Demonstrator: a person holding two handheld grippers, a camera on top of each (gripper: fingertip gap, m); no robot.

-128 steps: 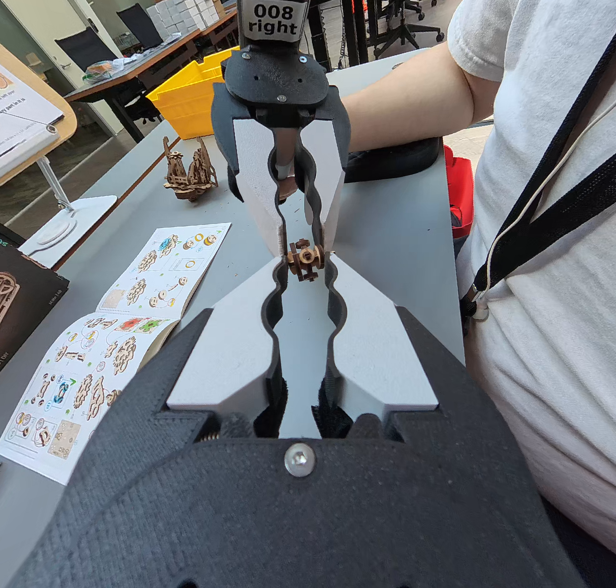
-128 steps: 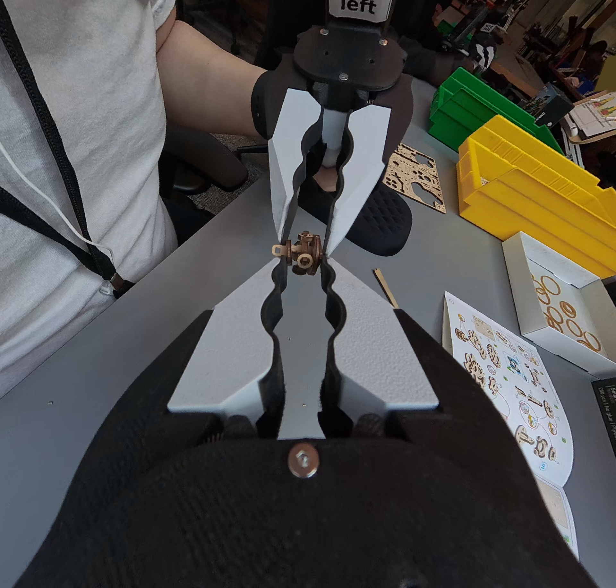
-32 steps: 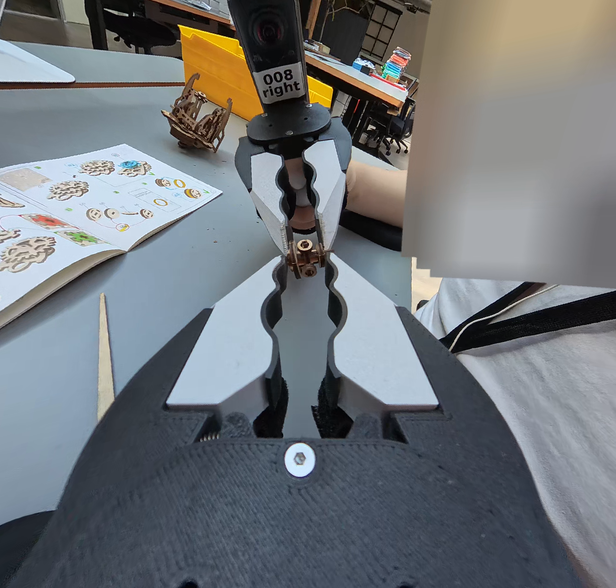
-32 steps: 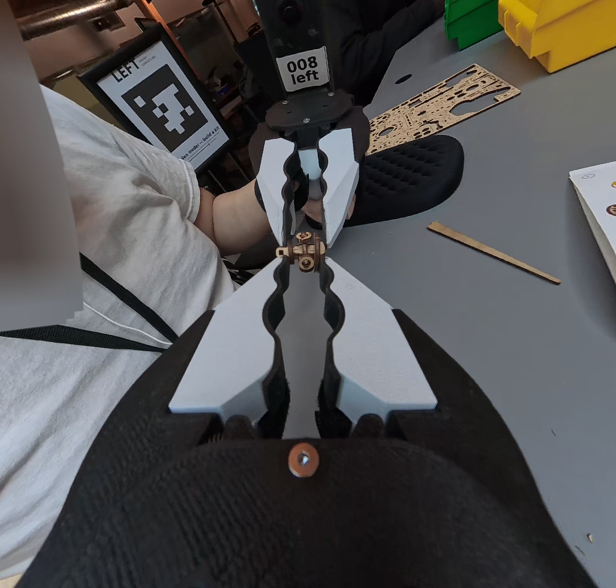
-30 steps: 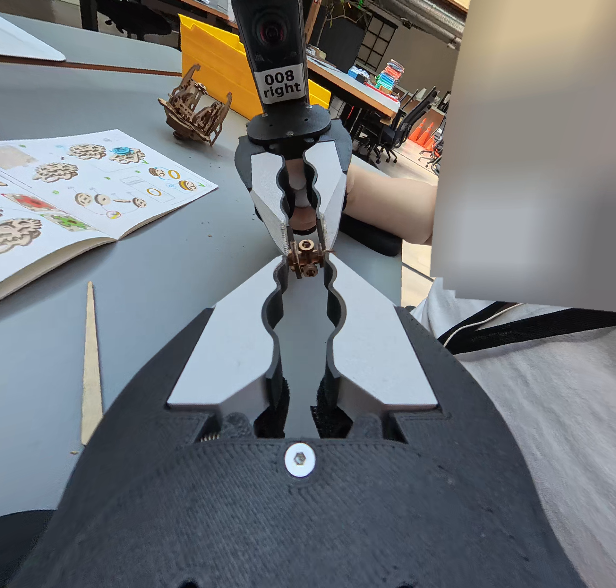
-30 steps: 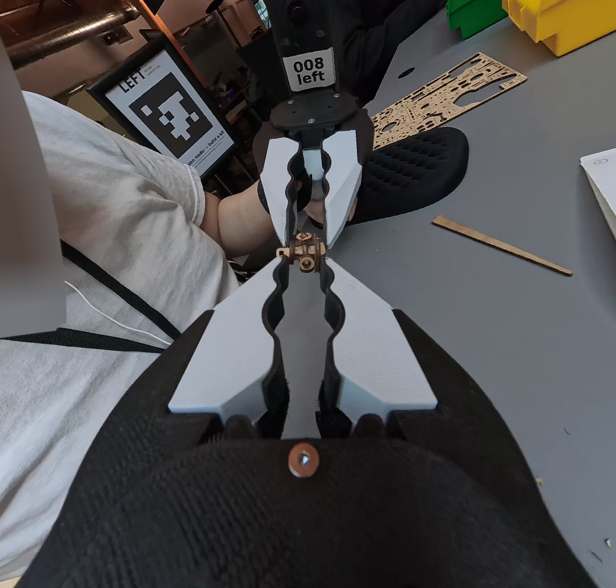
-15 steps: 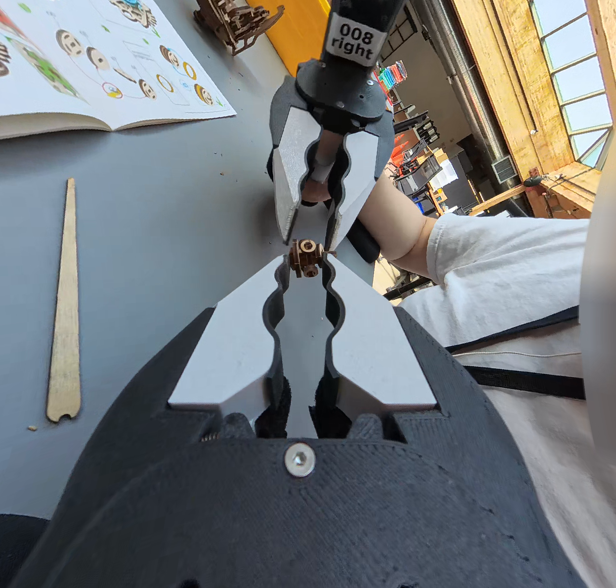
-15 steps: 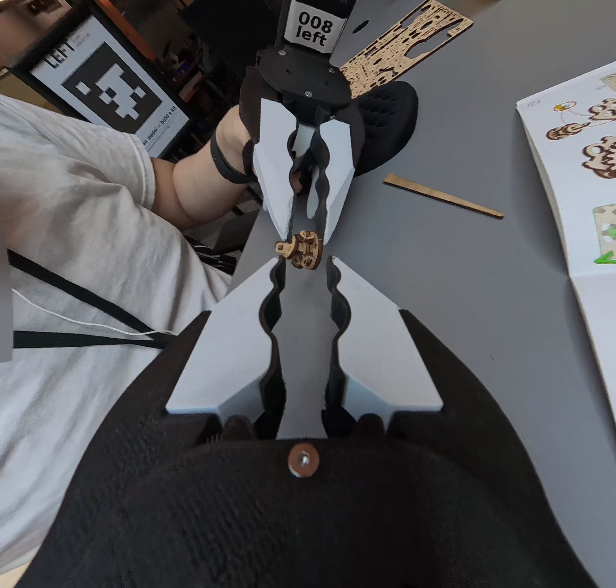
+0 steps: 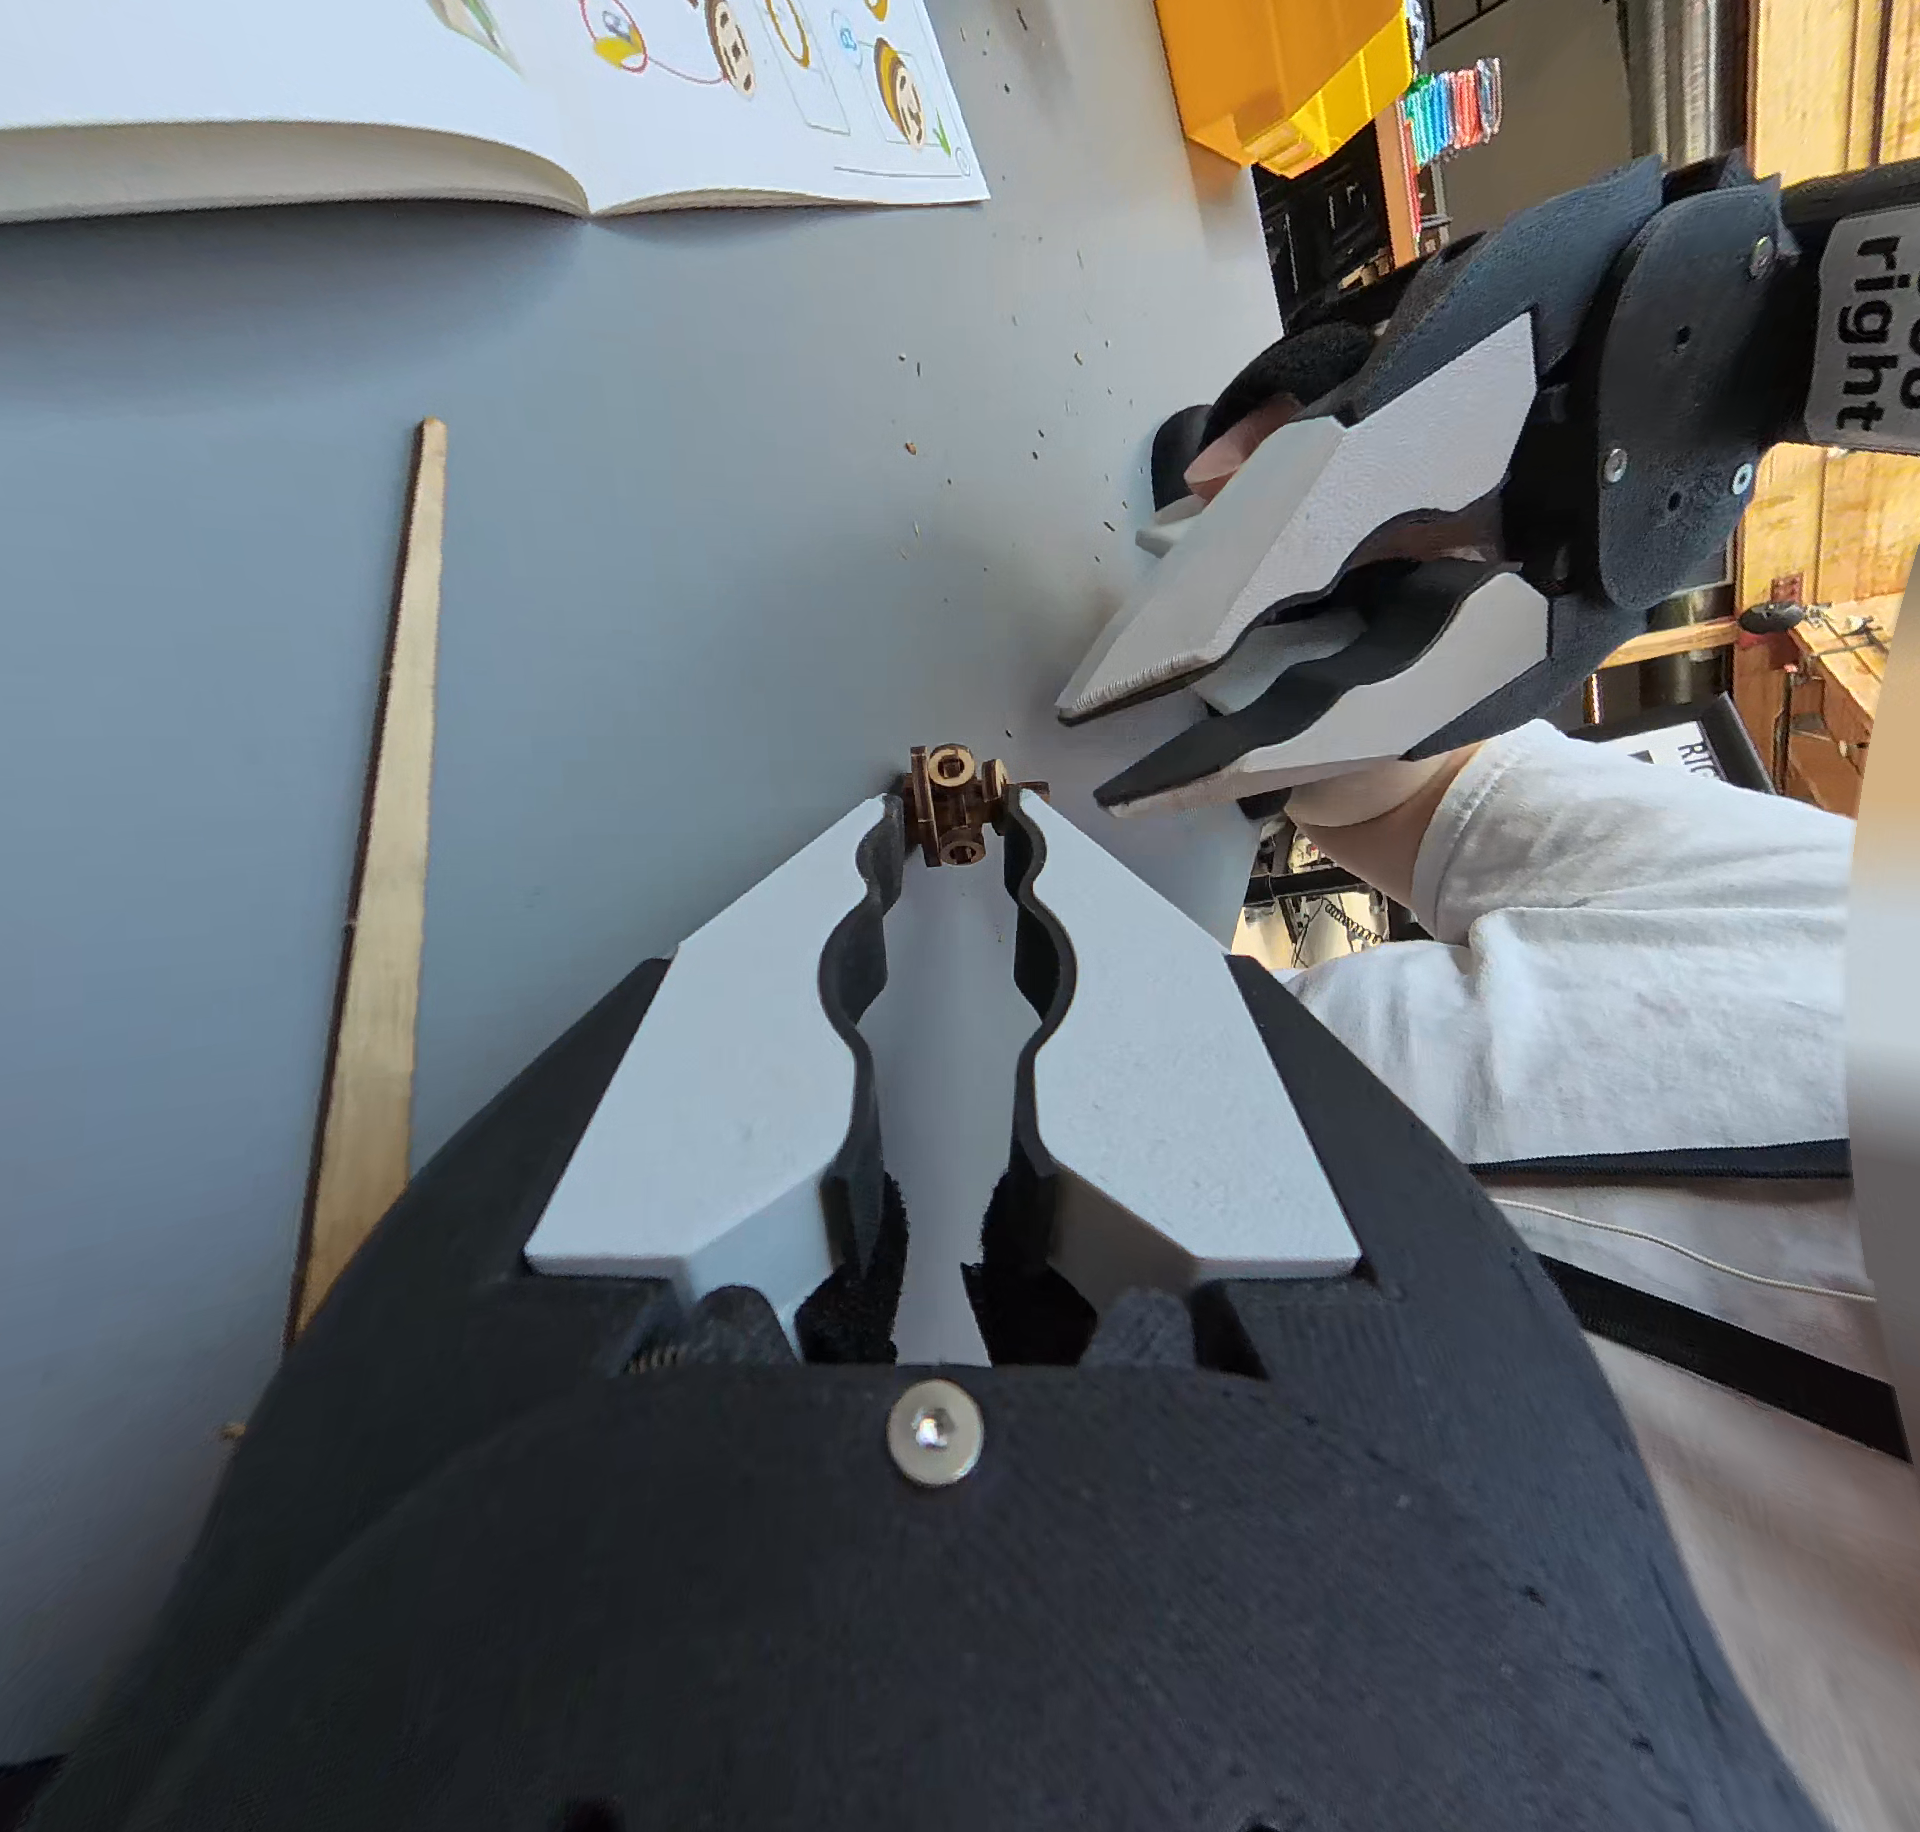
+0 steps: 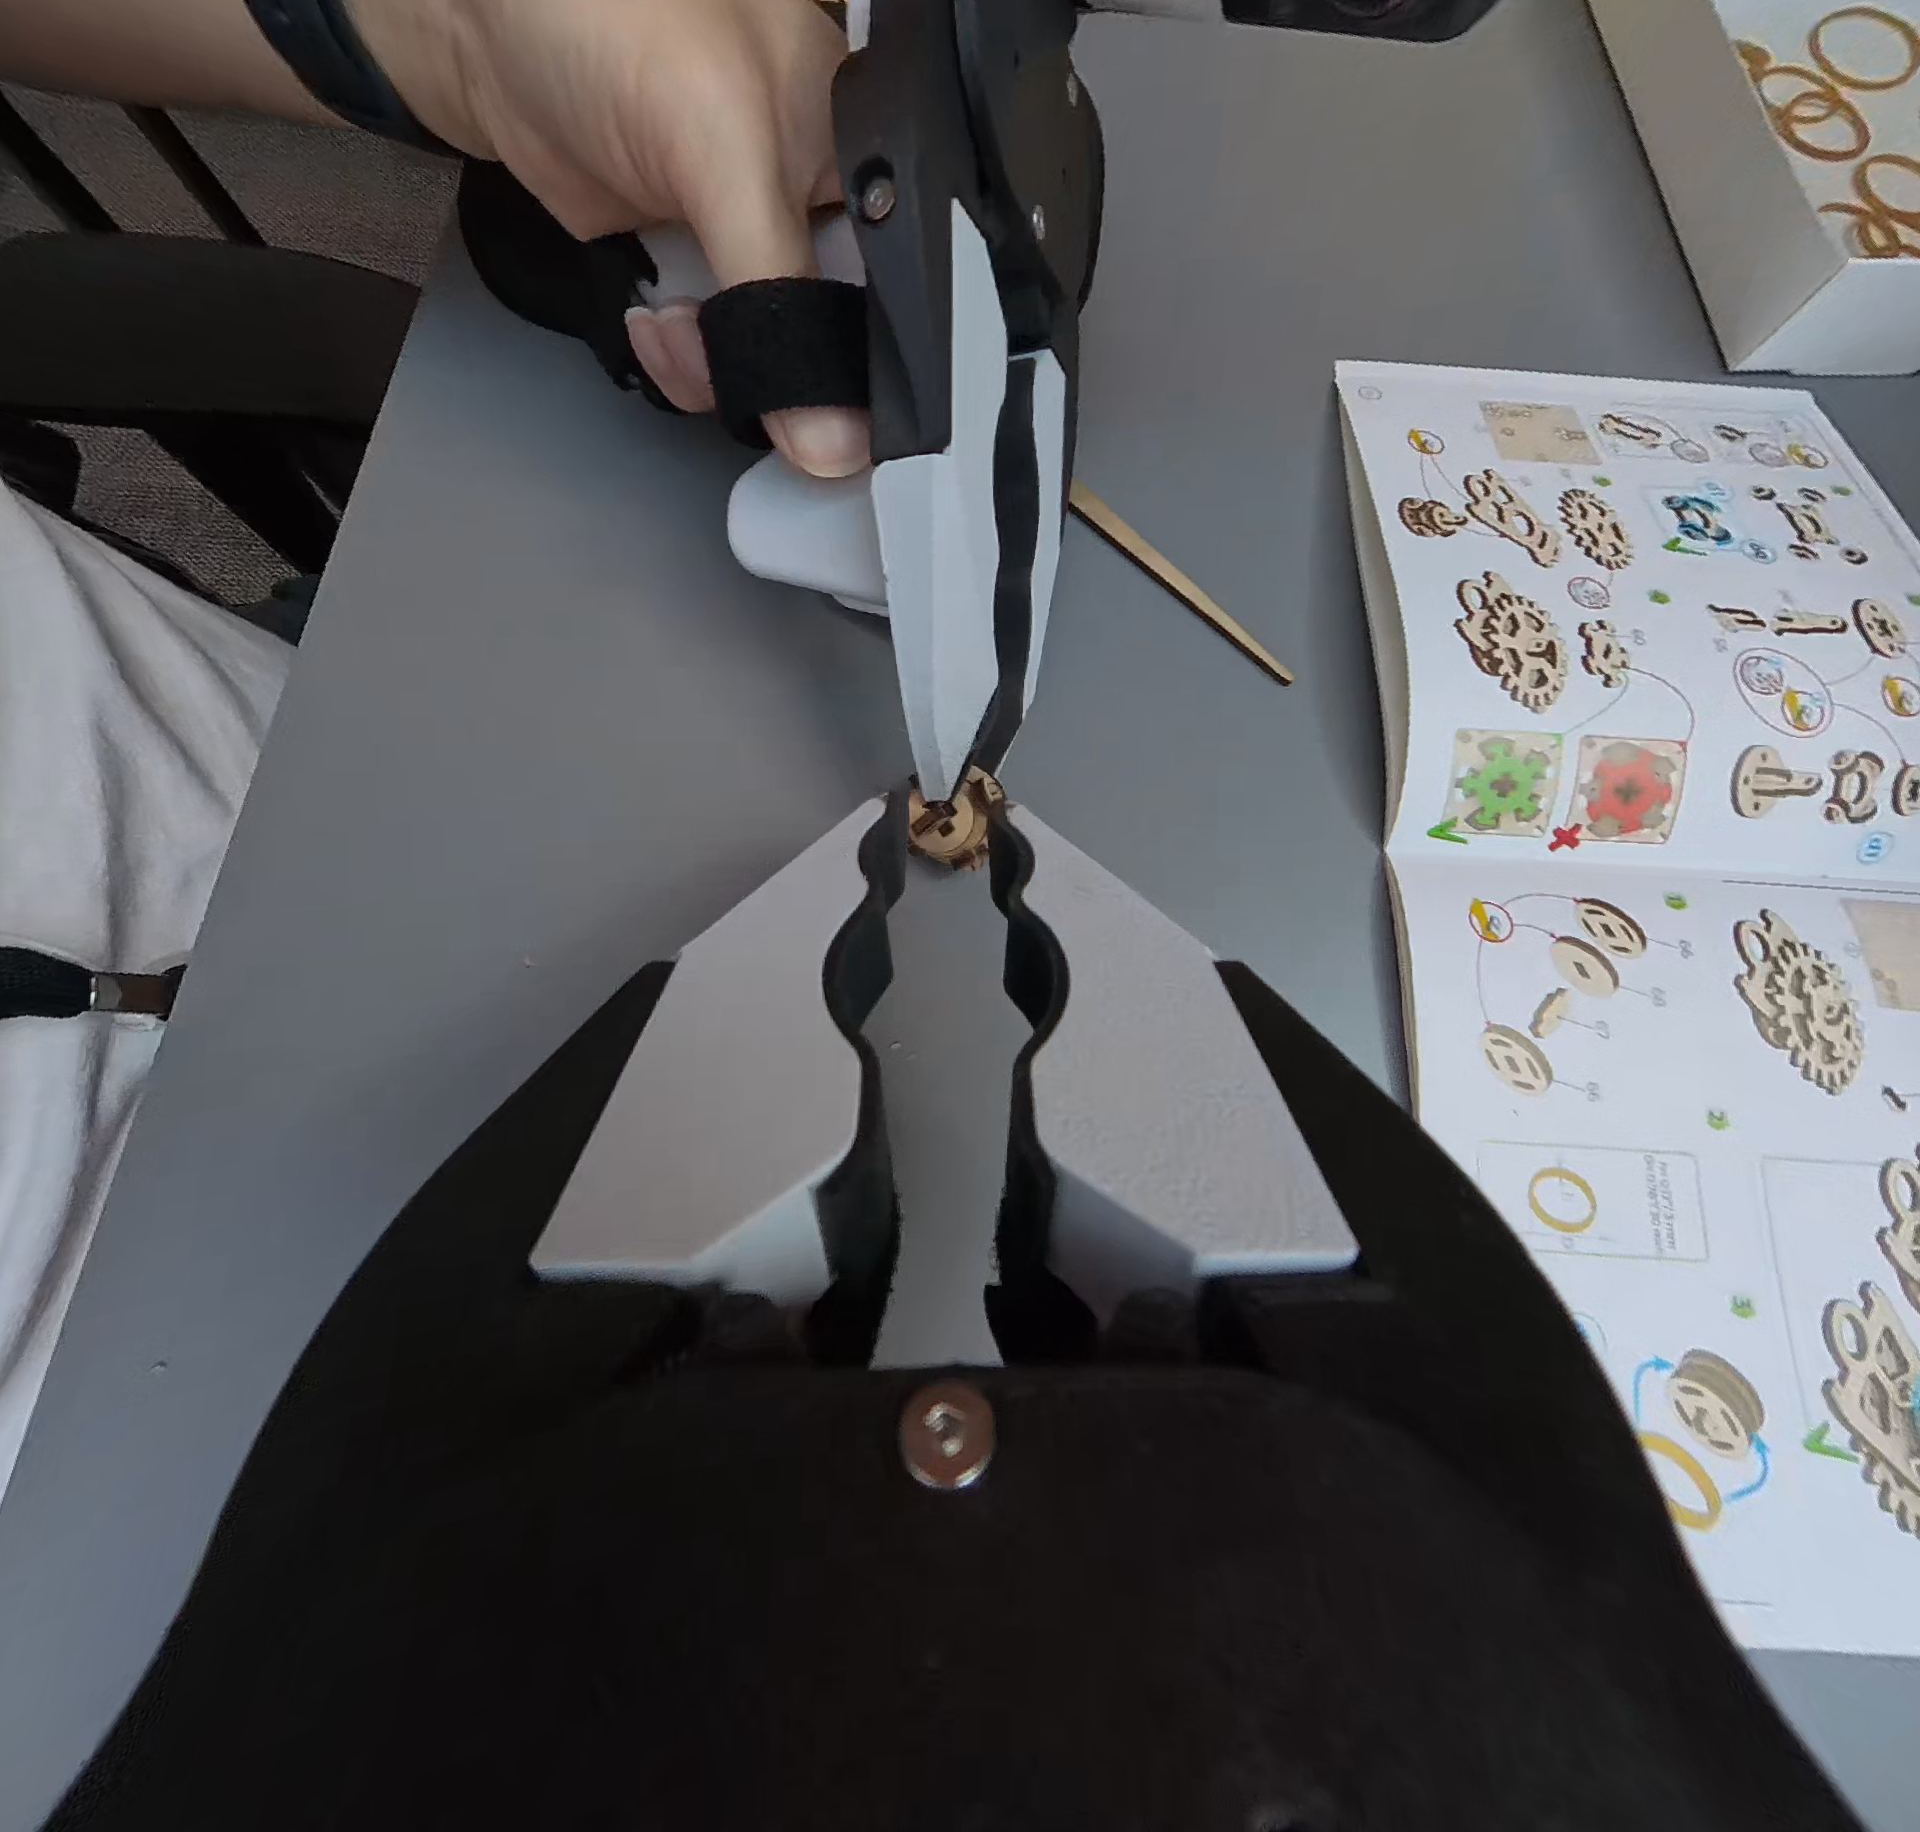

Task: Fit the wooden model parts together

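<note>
A small brown wooden hub [image 9: 951, 826] with round pegs is pinched between the fingertips of my left gripper [image 9: 956, 803], which is shut on it just above the grey table [image 9: 675, 535]. My right gripper [image 9: 1081, 754] comes in from the right, turned on its side, with its jaws a little apart and its tips just short of the hub's side peg. In the right wrist view the hub [image 10: 940, 839] sits just beyond my right gripper's [image 10: 945, 814] narrowly open tips. There my left gripper [image 10: 951, 785] reaches down from above, held by a hand [image 10: 623, 68].
An open instruction booklet [image 9: 416, 68] lies at the far left and also shows in the right wrist view [image 10: 1662, 951]. A thin wooden stick [image 9: 384, 847] lies left of my left gripper. A yellow bin [image 9: 1278, 26] and a white box with wooden rings [image 10: 1787, 120] stand farther off. Less than 4 cm separates the two grippers' tips. It is some 8 centimeters from my left tips to the thin wooden stick [image 9: 384, 847]. Look for it in the right wrist view [image 10: 1152, 548] too.
My right gripper has let go of the hub and swung round to its side, now lying sideways. My left gripper keeps hold of the hub and has tilted down closer to the table.
</note>
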